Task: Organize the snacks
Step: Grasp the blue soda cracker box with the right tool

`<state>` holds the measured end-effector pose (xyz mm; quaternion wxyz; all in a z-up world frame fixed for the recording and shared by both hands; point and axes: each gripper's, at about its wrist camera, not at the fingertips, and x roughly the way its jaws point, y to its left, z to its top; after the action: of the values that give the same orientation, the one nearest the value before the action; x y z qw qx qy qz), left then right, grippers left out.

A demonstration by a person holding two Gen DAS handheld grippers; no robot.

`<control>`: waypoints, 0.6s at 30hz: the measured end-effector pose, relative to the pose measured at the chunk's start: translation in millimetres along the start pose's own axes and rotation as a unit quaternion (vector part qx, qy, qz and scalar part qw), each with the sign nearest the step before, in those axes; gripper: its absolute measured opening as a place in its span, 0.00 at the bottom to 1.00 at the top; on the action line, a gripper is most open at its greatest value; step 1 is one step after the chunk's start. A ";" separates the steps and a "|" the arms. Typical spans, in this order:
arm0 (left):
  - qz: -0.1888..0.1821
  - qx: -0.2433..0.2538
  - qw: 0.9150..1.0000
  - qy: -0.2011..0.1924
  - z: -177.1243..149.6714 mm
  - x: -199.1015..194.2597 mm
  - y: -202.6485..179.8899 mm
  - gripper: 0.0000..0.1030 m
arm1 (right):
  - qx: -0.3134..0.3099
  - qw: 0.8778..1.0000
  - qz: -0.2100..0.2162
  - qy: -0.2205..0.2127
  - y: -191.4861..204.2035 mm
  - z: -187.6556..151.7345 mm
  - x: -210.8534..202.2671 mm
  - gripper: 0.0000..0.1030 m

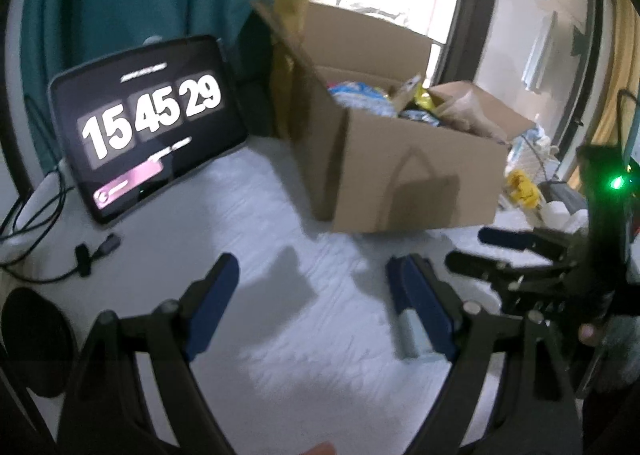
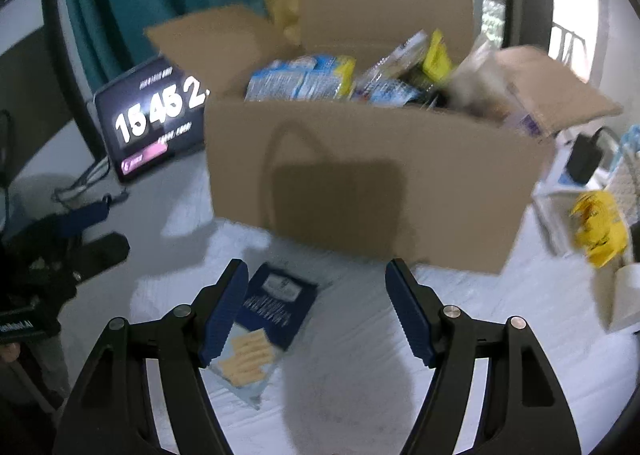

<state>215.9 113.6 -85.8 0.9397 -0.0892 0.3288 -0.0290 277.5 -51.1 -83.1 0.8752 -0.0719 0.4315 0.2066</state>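
An open cardboard box (image 2: 360,175) stands on the white table, filled with several snack packets (image 2: 304,79). In front of it a dark blue cracker packet (image 2: 276,307) lies flat on the table. My right gripper (image 2: 318,295) hangs open above the packet, whose left part is hidden behind the left finger (image 2: 224,315). In the left wrist view, my left gripper (image 1: 316,287) is open over bare table with nothing between its fingers. One end of the cracker packet (image 1: 410,331) shows beside its right finger. The box (image 1: 400,175) is beyond it, and the right gripper (image 1: 484,251) is off to the right.
A tablet (image 1: 148,127) showing a clock leans at the back left, with cables (image 1: 44,211) beside it. A yellow packet (image 2: 600,231) and a white roll (image 2: 624,295) sit to the right of the box. Teal curtain and a window stand behind.
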 end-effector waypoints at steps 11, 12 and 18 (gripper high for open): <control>0.022 -0.013 0.999 0.024 -18.7 7.6 25.0 0.82 | 0.006 0.997 0.013 0.070 28.5 -20.2 55.1 0.72; 0.023 -0.014 0.999 0.026 -19.7 8.7 26.9 0.82 | -0.003 0.998 0.004 0.068 32.0 -20.7 56.0 0.72; 0.022 -0.017 0.999 0.026 -16.9 9.4 26.8 0.82 | -0.032 0.997 0.002 0.064 41.3 -20.3 52.4 0.60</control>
<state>212.6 136.3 -109.5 0.9295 -0.0970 0.3558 -0.0049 273.7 -4.2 -134.5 0.8429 -0.1122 0.4797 0.2166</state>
